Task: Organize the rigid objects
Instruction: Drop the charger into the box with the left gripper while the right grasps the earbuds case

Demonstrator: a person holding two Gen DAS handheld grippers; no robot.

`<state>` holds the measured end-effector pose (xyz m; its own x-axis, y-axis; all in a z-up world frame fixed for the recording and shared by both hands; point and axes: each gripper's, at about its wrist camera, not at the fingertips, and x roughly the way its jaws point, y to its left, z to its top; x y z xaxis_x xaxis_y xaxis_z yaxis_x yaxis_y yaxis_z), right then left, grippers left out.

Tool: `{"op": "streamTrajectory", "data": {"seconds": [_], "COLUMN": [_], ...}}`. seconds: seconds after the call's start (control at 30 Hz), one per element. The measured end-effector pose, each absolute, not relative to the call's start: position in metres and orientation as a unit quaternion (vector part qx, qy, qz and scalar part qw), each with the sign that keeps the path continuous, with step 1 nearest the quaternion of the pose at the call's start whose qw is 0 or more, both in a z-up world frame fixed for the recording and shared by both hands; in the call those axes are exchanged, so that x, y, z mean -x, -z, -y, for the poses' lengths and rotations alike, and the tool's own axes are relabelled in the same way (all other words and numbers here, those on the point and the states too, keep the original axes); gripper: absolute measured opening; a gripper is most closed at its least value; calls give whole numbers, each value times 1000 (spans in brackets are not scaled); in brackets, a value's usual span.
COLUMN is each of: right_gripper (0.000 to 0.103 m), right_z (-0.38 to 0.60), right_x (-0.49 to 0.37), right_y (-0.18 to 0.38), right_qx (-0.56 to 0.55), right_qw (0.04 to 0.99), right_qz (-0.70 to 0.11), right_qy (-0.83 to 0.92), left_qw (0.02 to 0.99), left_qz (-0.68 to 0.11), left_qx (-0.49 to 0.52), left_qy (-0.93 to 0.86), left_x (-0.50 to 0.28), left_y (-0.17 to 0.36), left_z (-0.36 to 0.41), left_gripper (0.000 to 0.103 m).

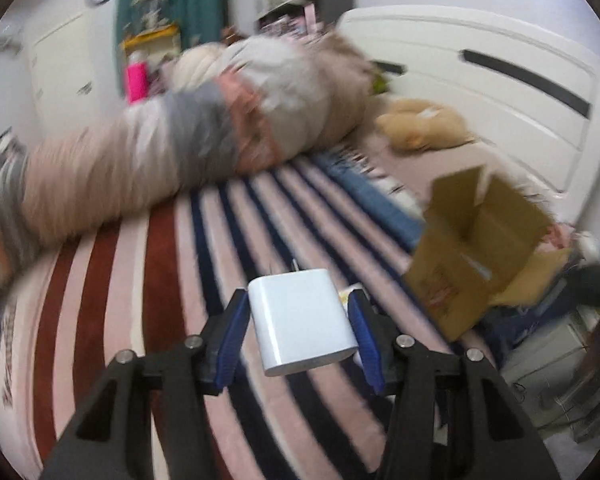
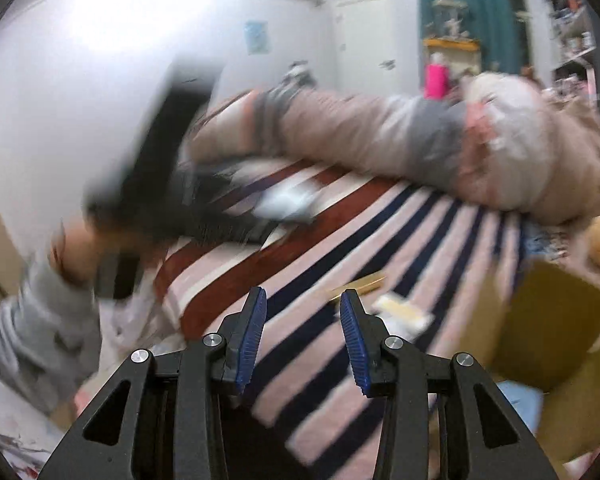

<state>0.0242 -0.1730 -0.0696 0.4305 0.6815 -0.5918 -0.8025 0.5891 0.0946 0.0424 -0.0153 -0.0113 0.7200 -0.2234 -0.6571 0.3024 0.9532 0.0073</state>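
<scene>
The left gripper (image 1: 300,316) clamps a white charger (image 1: 302,318) above the striped bedspread (image 1: 172,280), near a cardboard box (image 1: 476,248); the right gripper (image 2: 303,320) hangs with fingers apart, holding nothing.

Open striped middle, bedding and box at the edges

The striped bed (image 1: 148,280) lies bare across its middle, giving free passage. A long heap of bedding (image 1: 172,148) blocks the far edge. An open box (image 1: 472,248) stands at the right edge, a plush (image 1: 424,124) behind it. In the right wrist view, small flat items (image 2: 400,312) lie near the box (image 2: 552,320).
</scene>
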Motion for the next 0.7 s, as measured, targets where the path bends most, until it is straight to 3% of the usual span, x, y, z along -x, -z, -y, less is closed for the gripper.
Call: {"op": "streamTrajectory", "data": {"seconds": [0.17, 0.37, 0.5, 0.67, 0.7], "right_gripper": [34, 35, 56, 67, 67], "right_z": [141, 148, 158, 162, 162], "right_x": [-27, -62, -87, -105, -106], "right_y": [135, 195, 217, 223, 222], "right_qx": [95, 122, 119, 112, 111], "right_qw": [840, 891, 896, 895, 895], "right_qz": [-344, -357, -372, -379, -380], "right_qy": [-408, -252, -210, -206, -207], "left_qw": [913, 869, 832, 801, 801], "left_qz": [-324, -355, -401, -453, -455], "left_qx": [-82, -98, -108, -123, -125], "left_qy": [232, 330, 367, 372, 367], "left_x": [-47, -75, -92, -108, -110], "left_y": [-37, -37, -7, 34, 37], "left_z": [79, 177, 225, 253, 256], "left_gripper": [48, 48, 48, 49, 56]}}
